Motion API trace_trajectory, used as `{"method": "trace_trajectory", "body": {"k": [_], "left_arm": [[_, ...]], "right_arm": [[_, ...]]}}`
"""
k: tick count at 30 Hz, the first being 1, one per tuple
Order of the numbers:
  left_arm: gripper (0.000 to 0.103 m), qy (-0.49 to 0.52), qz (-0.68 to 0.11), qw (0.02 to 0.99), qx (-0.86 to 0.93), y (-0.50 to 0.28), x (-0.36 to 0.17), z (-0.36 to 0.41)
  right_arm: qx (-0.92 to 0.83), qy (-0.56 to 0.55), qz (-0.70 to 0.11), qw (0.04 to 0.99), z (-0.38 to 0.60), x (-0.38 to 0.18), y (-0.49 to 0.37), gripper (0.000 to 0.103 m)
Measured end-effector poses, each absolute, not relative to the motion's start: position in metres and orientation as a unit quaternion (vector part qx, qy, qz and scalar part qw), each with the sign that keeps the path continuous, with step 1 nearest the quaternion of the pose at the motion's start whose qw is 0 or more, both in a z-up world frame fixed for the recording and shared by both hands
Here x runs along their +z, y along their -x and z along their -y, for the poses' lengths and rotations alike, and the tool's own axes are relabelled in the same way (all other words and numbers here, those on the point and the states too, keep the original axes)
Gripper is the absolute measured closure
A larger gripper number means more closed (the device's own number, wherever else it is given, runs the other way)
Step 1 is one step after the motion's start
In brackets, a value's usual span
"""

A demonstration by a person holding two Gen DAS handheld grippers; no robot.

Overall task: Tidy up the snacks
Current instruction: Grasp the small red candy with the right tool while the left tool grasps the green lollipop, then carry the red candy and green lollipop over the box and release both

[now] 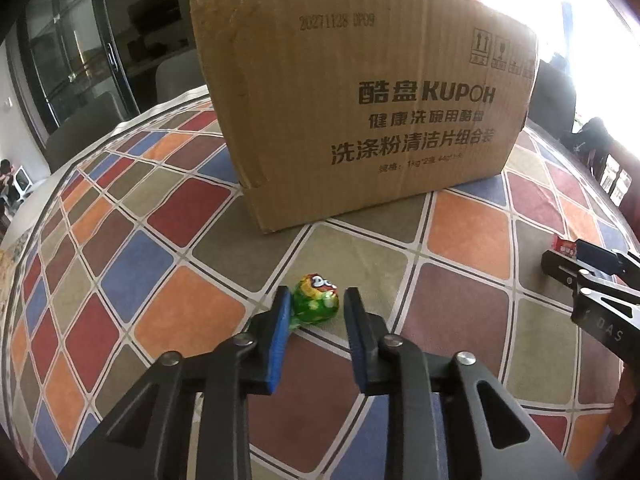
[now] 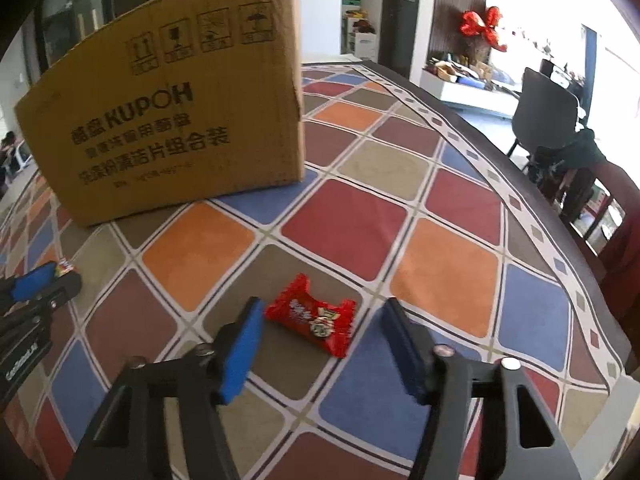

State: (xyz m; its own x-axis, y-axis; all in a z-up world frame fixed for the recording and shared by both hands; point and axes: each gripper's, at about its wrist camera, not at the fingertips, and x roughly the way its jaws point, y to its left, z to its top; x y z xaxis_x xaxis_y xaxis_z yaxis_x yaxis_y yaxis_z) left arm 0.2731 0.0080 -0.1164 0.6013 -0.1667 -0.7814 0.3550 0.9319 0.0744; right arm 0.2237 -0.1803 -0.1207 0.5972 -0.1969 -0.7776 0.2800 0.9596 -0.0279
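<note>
Your left gripper [image 1: 316, 308] has its blue pads spread on either side of the green-wrapped candy [image 1: 316, 298], not yet clamped: positioned for a pinch. The cardboard box [image 1: 360, 100] stands upright just beyond, likely the collection point. Your right gripper [image 2: 324, 316] is spread wide around the red snack packet [image 2: 312, 318], which lies flat. Both snacks rest on the checkered tablecloth [image 2: 440, 200]; a dark chair [image 2: 548, 112] stands beyond the table edge.

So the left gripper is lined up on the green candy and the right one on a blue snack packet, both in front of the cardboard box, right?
Not quite: the snack packet ahead of the right gripper is red, not blue, as the right wrist view shows. The left gripper is indeed lined up on the green candy, both before the cardboard box.
</note>
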Motion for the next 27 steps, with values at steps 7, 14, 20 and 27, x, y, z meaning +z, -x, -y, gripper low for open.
{"method": "trace_trajectory", "body": {"k": [7, 14, 20, 27], "left_arm": [[0.078, -0.093, -0.434, 0.882, -0.156, -0.264, -0.113, -0.007], [0.078, -0.066, -0.429, 0.884, -0.175, -0.248, -0.099, 0.003], [0.078, -0.063, -0.428, 0.884, -0.179, -0.240, -0.092, 0.008], [0.078, -0.051, -0.421, 0.888, -0.176, -0.231, -0.081, 0.011]], "right_arm": [[-0.115, -0.048, -0.424, 0.897, 0.177, -0.119, -0.221, 0.072], [-0.085, -0.059, -0.428, 0.898, 0.173, -0.118, -0.219, 0.073], [-0.060, -0.063, -0.428, 0.900, 0.168, -0.114, -0.216, 0.073], [-0.040, -0.058, -0.408, 0.910, 0.162, -0.097, -0.207, 0.073]]}}
